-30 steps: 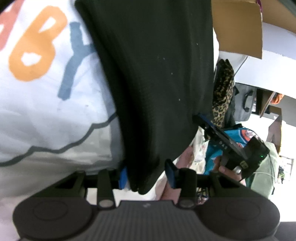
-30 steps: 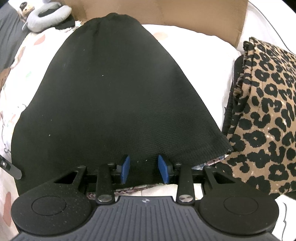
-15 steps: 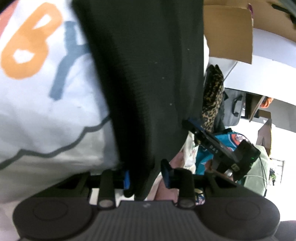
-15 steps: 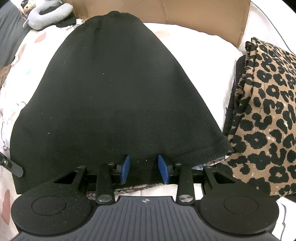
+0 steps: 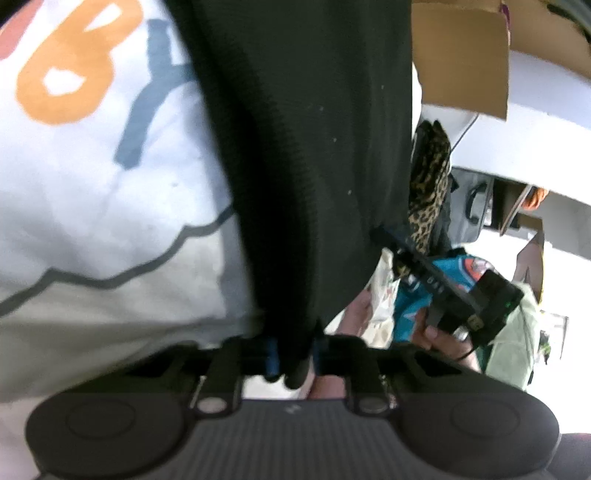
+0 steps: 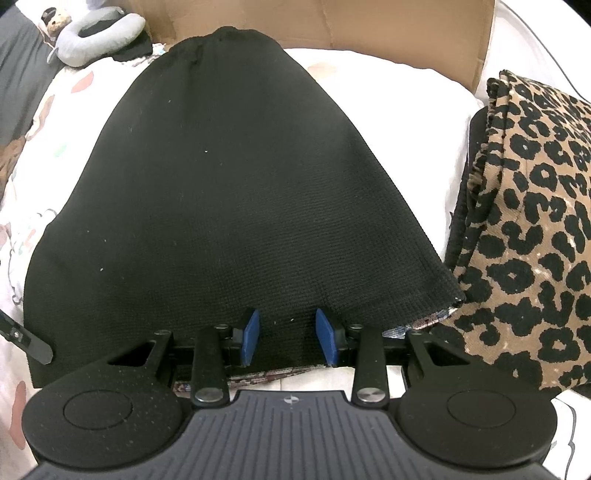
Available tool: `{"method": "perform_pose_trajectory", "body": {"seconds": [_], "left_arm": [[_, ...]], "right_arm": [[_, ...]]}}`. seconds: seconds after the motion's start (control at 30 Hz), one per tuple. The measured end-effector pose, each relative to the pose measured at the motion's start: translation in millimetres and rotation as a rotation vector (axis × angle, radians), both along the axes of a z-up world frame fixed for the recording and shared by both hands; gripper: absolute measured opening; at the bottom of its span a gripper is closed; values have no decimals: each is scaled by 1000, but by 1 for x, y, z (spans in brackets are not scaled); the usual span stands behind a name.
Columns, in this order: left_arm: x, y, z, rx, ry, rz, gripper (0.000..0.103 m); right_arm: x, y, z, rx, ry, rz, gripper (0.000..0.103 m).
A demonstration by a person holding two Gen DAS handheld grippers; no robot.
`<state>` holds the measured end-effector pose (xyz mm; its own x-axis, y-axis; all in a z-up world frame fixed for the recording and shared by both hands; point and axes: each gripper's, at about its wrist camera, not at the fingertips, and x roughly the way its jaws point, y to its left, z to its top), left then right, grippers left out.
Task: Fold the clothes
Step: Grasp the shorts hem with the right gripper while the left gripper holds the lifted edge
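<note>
A black knit garment (image 6: 236, 184) lies spread flat on the bed, its narrow end far and its wide hem near. My right gripper (image 6: 289, 338) stands open at that hem, with the black cloth lying between its blue pads (image 6: 251, 336). In the left wrist view the same garment (image 5: 306, 147) runs up the frame, and my left gripper (image 5: 294, 354) is shut on its near corner. The right gripper's body (image 5: 480, 306), held by a hand, shows at the right of that view. A patterned cloth (image 6: 432, 321) peeks out from under the hem.
A leopard-print garment (image 6: 535, 221) lies folded right of the black one. Brown cardboard (image 6: 332, 26) stands behind the bed. A grey neck pillow (image 6: 99, 33) sits at the far left. The white sheet (image 5: 92, 147) carries big coloured letters. Teal clothing (image 5: 417, 295) lies beyond.
The left gripper's fingers have closed from wide apart onto the black garment's corner. The right gripper has stayed open at the hem.
</note>
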<state>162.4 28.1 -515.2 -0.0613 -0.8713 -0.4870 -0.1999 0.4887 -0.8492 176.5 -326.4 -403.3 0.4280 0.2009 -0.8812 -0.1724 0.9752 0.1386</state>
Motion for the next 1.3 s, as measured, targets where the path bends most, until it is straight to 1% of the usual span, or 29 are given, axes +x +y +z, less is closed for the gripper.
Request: {"method": "perform_pose_trajectory", "body": {"seconds": [0.07, 0.13, 0.3, 0.4, 0.57, 0.67, 0.8, 0.87, 0.9, 1.03, 1.2, 1.3], "left_arm": [[-1, 2, -1, 7, 0, 3, 9], [-1, 1, -1, 17, -1, 3, 8], [1, 0, 2, 34, -18, -13, 7], [3, -2, 3, 43, -27, -23, 7], [4, -4, 6, 51, -34, -39, 6], [5, -3, 14, 43, -31, -50, 6], [10, 0, 33, 11, -29, -59, 6], [12, -1, 38, 16, -35, -71, 6], [13, -1, 38, 18, -26, -66, 6], [12, 3, 38, 19, -1, -52, 5], [12, 9, 43, 7, -7, -56, 5], [11, 16, 46, -6, -14, -61, 5]], "right_arm": [[0, -1, 1, 4, 0, -10, 41], [-1, -1, 3, 5, -1, -22, 41], [-5, -5, 11, 13, -10, -61, 41], [-12, -15, 17, 34, -13, -120, 41], [-19, -48, 16, 179, 33, -303, 41], [-23, -68, 10, 283, 47, -402, 41], [-24, -78, -3, 383, 64, -482, 42], [-25, -81, -11, 427, 76, -520, 43], [-25, -82, -15, 450, 82, -539, 47], [-27, -87, -30, 538, 104, -614, 49], [-29, -92, -41, 631, 86, -699, 48], [-30, -94, -38, 661, 50, -721, 48]]}}
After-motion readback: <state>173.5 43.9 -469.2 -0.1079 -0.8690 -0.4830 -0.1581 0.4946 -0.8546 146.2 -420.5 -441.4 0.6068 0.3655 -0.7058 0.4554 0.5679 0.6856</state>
